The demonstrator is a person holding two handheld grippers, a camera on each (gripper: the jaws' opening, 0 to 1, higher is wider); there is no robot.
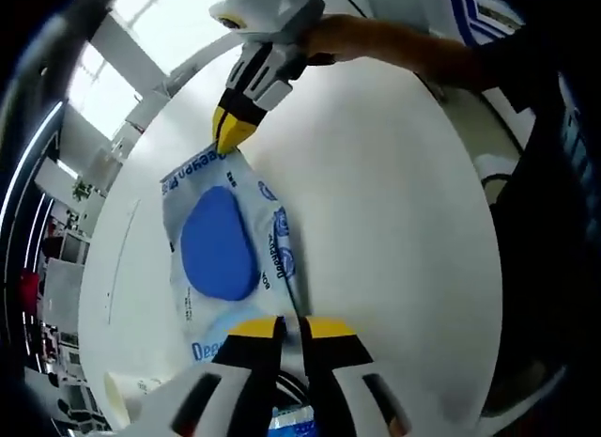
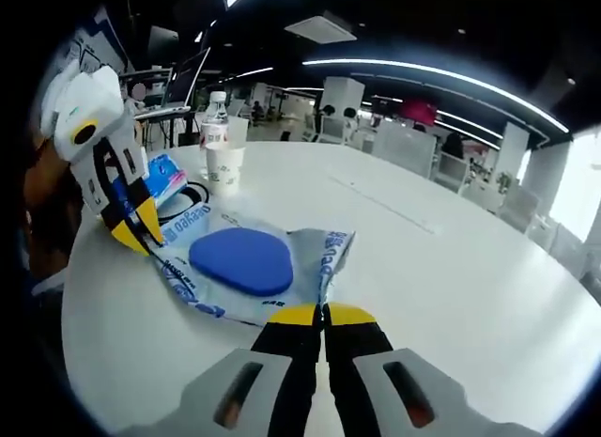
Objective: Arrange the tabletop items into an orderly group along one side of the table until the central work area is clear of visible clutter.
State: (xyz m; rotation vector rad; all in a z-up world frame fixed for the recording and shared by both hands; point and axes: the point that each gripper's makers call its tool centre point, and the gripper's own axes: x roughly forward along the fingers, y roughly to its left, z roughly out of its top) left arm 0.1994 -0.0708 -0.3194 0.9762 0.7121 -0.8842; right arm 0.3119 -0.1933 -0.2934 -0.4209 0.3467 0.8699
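Two grippers pinch one plastic bag (image 2: 254, 268) with a blue pad inside: the right gripper (image 2: 324, 315) shut on its near edge, the left gripper (image 2: 139, 232) on the far edge. Next, carry it beside the paper cup (image 2: 224, 166) and bottle (image 2: 215, 113), I think.

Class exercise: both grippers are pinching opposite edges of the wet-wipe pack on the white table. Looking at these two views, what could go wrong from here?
1. The pack is held only by thin film edges, the left gripper at one end and the right gripper at the other; pulling apart might tear it or slip a grip.
2. Dragging it toward the paper cup and bottle could knock them over.
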